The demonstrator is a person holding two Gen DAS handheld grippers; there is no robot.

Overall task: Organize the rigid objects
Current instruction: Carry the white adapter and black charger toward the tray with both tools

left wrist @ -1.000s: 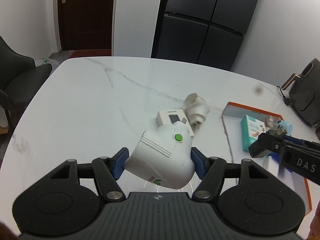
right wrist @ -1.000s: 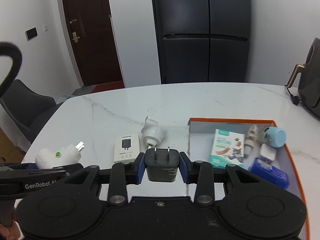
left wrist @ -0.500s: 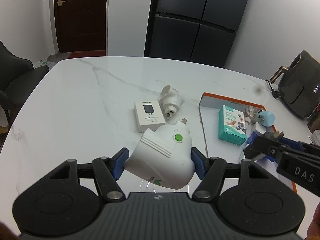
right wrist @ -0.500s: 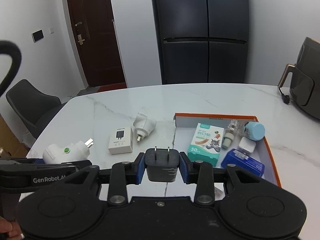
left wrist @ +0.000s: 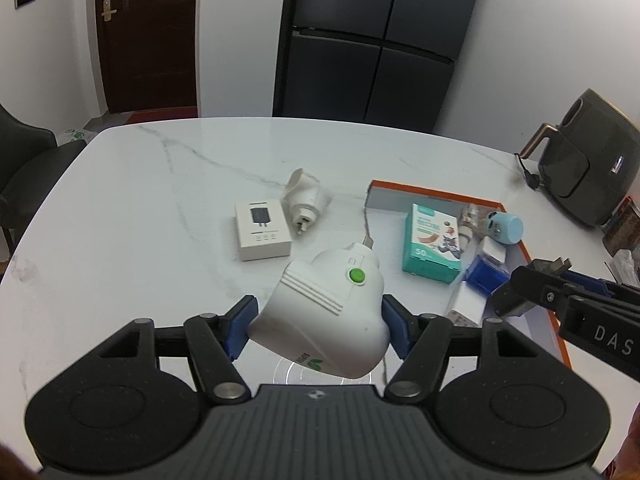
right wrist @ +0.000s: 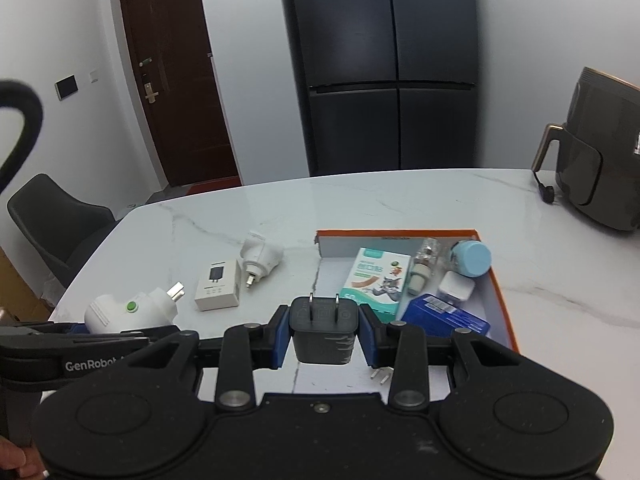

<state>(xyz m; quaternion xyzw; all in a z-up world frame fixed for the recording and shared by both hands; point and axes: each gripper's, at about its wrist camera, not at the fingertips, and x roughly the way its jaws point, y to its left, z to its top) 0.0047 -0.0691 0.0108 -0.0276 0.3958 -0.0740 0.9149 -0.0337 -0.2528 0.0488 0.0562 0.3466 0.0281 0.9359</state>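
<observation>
Left tool (left wrist: 316,330) gripping white plug (left wrist: 324,316), right tool (right wrist: 324,338) gripping black charger (right wrist: 323,334)

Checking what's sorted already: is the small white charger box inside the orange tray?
No, the white charger box lies on the table, left of the orange tray.

My left tool (left wrist: 318,330) is matt black plastic with blue rubbery pads; it grips a smooth white plastic plug (left wrist: 328,316) with a glossy green button. My right tool (right wrist: 323,334) holds a matt black plastic charger (right wrist: 322,330) with bright metal prongs. The bench (left wrist: 160,208) is polished, grey-veined white marble. The tray (right wrist: 502,292) looks like cardboard, orange-edged.
</observation>
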